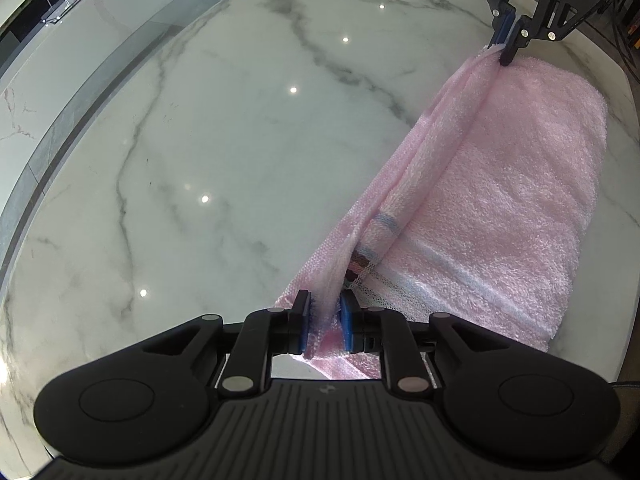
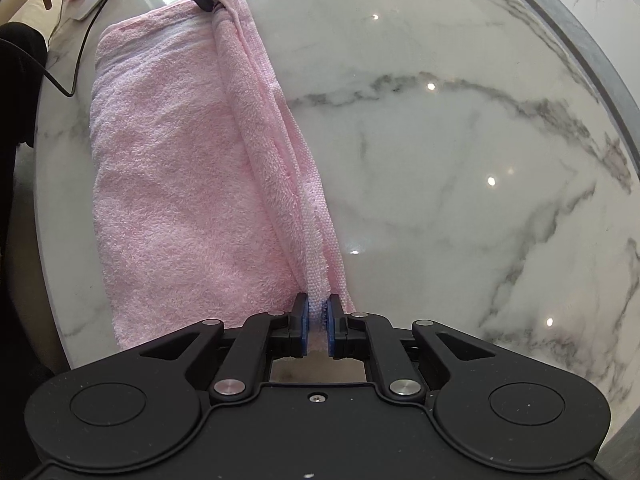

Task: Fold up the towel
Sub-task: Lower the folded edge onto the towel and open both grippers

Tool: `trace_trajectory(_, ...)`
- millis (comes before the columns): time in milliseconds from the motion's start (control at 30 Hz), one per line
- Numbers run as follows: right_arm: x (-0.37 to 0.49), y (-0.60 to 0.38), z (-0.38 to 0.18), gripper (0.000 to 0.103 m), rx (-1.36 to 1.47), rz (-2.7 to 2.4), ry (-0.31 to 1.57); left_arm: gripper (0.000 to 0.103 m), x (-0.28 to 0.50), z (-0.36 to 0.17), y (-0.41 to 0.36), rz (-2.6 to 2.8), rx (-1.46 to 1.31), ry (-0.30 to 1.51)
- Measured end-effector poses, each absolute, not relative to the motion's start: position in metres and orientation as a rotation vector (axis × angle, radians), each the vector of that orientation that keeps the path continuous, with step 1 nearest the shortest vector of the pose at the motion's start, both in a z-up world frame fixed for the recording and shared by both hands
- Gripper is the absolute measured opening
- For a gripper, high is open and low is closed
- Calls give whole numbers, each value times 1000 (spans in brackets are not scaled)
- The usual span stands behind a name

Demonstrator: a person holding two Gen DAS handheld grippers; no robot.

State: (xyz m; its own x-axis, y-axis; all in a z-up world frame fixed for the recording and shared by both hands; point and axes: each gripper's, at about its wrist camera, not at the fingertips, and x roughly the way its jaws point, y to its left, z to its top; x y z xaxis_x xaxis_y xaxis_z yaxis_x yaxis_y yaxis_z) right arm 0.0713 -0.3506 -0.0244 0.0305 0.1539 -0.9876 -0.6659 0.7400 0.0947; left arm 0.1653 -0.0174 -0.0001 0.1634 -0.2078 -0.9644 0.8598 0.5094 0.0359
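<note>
Pink towel point(image 2: 172, 184) lies folded on the marble table point(image 2: 460, 200). Right gripper point(image 2: 318, 320) is clamped on its doubled edge at one end. Left gripper point(image 1: 325, 320) straddles the other end (pads slightly apart, cloth loose between).

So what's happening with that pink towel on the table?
A person is folding a pink towel on a marble table, using a hand-held gripper in each hand. The towel already lies folded over on itself. The right gripper pinches the bunched long edge at one end. At the other end, the left gripper has that edge between its fingers, but its jaws stand a little apart, so the grip looks loose. The edge runs stretched between the two grippers, low over the table.
</note>
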Motion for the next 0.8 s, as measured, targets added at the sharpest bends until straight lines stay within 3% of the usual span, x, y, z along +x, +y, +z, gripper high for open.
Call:
trace_trajectory(33,71,-352,-23,10,-449,656,1406,18,164,1,-16,-852,695,1159)
trace_trajectory(100,71,-354,-21,13,-438,635,1404,31,165,2,-16,-828,704,1149)
trace_trajectory(200,67,-355,-19,28,-481,580,1405,36,164,6,-12,-792,717,1134)
trace_trajectory(367,53,-360,-8,29,-522,501,1400,36,158,18,0,-675,761,1109)
trace_trajectory(600,15,-339,25,29,-474,441,1274,36,117,52,15,-672,657,1023)
trace_trajectory(800,-19,-292,22,29,-398,398,1226,36,63,57,4,-712,502,931)
